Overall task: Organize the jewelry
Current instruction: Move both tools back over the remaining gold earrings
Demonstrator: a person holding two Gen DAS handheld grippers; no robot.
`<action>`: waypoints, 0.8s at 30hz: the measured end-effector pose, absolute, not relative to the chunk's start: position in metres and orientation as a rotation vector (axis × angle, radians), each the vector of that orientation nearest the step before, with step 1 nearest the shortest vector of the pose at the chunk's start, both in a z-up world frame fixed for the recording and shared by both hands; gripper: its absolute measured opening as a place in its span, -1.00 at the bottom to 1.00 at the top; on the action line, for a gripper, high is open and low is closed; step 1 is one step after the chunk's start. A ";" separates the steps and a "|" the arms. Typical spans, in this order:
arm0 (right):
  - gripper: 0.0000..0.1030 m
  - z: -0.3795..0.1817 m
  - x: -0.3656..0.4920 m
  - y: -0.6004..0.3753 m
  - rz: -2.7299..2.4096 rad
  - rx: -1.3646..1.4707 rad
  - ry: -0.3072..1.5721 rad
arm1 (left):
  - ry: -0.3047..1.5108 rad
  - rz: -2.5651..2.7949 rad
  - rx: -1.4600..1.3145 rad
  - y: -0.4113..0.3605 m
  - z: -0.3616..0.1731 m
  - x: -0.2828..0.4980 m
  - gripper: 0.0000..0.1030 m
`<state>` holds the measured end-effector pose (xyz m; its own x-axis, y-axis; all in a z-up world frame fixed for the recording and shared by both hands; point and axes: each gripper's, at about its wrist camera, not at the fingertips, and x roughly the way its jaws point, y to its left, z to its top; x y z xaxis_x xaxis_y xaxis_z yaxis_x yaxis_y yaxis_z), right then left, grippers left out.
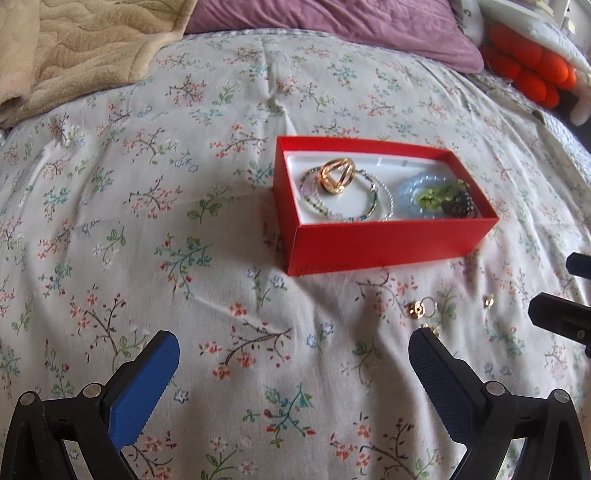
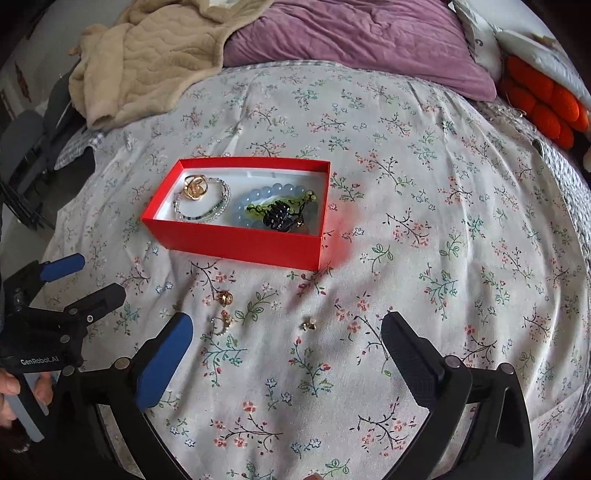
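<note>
A red box [image 1: 388, 242] [image 2: 236, 242] lies on the floral bedspread. It holds a gold piece [image 1: 337, 174] [image 2: 195, 187], a beaded bracelet [image 1: 376, 206] [image 2: 207, 216], a blue bead bracelet [image 1: 415, 184] [image 2: 258, 194], green beads [image 1: 439, 195] and a black piece [image 2: 279, 218]. Small gold earrings lie loose in front of the box: one [image 2: 226, 297] [image 1: 419, 308], a second [image 2: 223, 323], a third [image 2: 308, 325] [image 1: 489, 302]. My left gripper [image 1: 293, 350] is open and empty, near the bedspread. My right gripper [image 2: 286, 336] is open and empty over the earrings.
A beige blanket [image 2: 147, 55] and a purple pillow [image 2: 351, 33] lie at the back. An orange plush [image 2: 543, 107] sits at the far right. The left gripper [image 2: 81, 280] shows at the left of the right wrist view, near the bed's edge.
</note>
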<state>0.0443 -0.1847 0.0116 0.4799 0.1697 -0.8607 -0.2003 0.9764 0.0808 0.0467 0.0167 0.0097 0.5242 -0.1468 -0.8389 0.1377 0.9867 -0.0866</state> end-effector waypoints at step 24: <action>1.00 -0.073 0.033 -0.199 0.192 -0.202 1.203 | 1.046 -0.211 0.192 -0.006 -0.048 0.025 0.98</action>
<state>0.0335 -0.1988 -0.0730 0.3477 0.0397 -0.9367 -0.2537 0.9658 -0.0532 0.0250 -0.0056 -0.0476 0.4847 -0.0808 -0.8709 0.2625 0.9633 0.0567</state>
